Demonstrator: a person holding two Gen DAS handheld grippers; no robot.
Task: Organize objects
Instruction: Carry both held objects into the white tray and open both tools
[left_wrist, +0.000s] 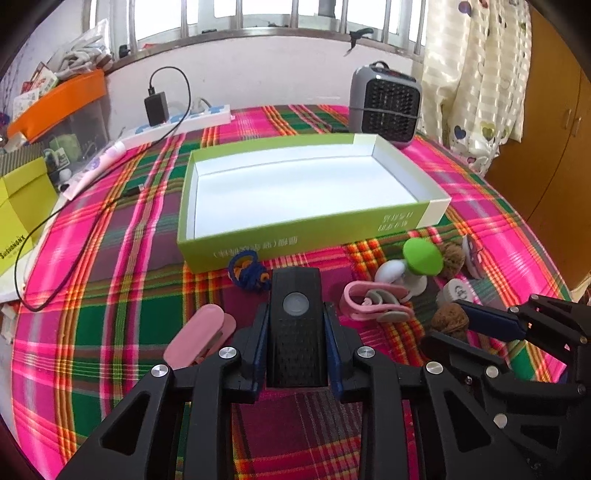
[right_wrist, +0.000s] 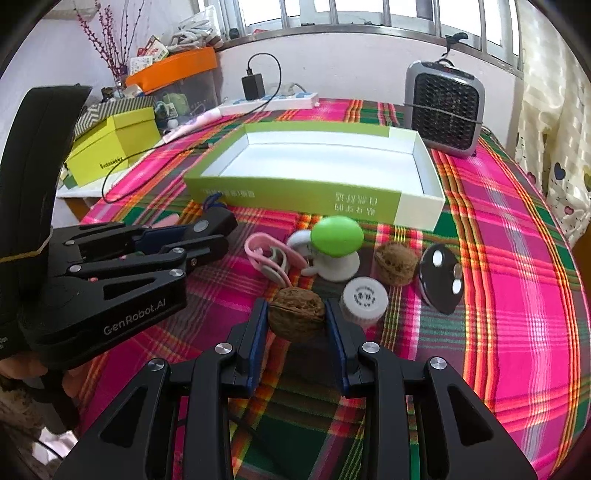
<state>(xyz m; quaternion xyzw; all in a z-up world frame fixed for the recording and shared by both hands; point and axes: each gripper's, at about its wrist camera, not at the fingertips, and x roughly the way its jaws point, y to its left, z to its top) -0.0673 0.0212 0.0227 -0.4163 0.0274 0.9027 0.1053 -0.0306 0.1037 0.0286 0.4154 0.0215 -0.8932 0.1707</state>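
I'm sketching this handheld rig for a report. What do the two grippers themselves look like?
Both are matte black plastic. The left gripper and the right gripper each have angular linkage arms with triangular cut-outs, round silver bolt heads at the pivots and flat fingers faced with dark blue pads. In the right wrist view the left gripper's side carries white "GenRobot.AI" lettering and a curved black housing behind it.

The green box lies open-topped with bare floor; before its near wall, the mushroom stand, pink clip and walnut crowd the cloth.
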